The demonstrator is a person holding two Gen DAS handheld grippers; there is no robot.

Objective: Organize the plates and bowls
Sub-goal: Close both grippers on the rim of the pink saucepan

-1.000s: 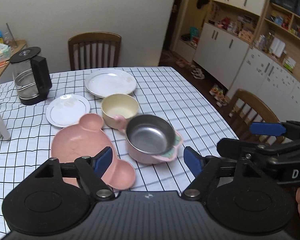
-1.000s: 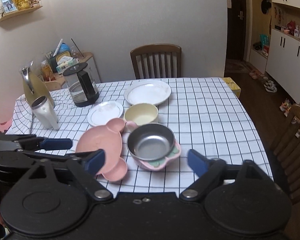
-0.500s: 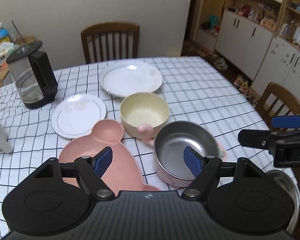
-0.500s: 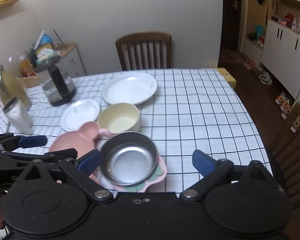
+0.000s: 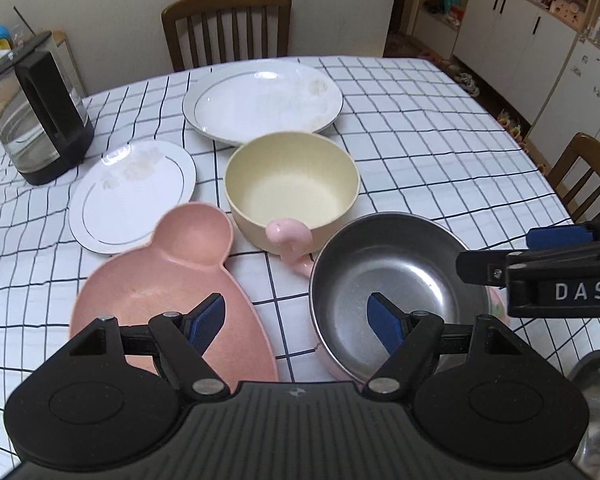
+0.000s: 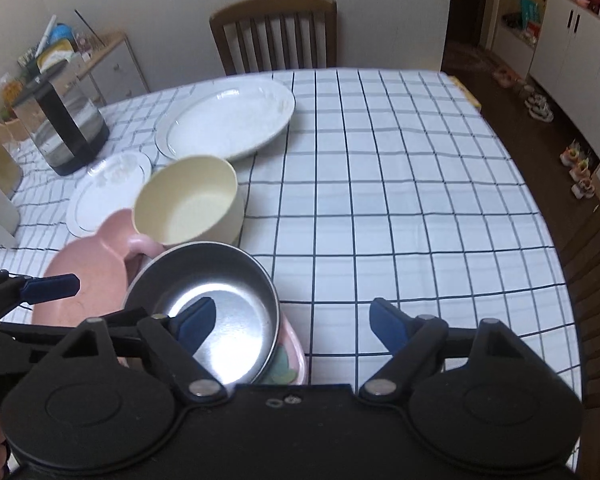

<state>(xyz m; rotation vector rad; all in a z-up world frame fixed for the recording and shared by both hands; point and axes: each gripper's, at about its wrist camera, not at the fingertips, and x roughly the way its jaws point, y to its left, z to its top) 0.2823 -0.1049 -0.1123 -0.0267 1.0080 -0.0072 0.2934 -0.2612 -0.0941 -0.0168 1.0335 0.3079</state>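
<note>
A steel bowl (image 5: pixel 396 280) sits in a pink holder near the table's front edge. Behind it stands a cream bowl (image 5: pixel 292 184), and to its left lies a pink mouse-shaped plate (image 5: pixel 160 280). Farther back are a small white plate (image 5: pixel 132 192) and a large white plate (image 5: pixel 260 100). My left gripper (image 5: pixel 296 320) is open, one pad over the pink plate and the other over the steel bowl's hollow. My right gripper (image 6: pixel 292 316) is closing, with the steel bowl's (image 6: pixel 216 304) right rim between its jaws; neither pad presses on it.
A glass kettle (image 5: pixel 36 120) stands at the back left. A second steel dish (image 5: pixel 596 400) shows at the lower right. Wooden chairs stand behind (image 5: pixel 228 28) and to the right (image 5: pixel 588 172) of the table. Bare checked tablecloth (image 6: pixel 400 200) covers the right half.
Both grippers have come forward and down toward the dishes, which now look larger. The right gripper's pads stand closer together than half a second ago. No dish has moved.
</note>
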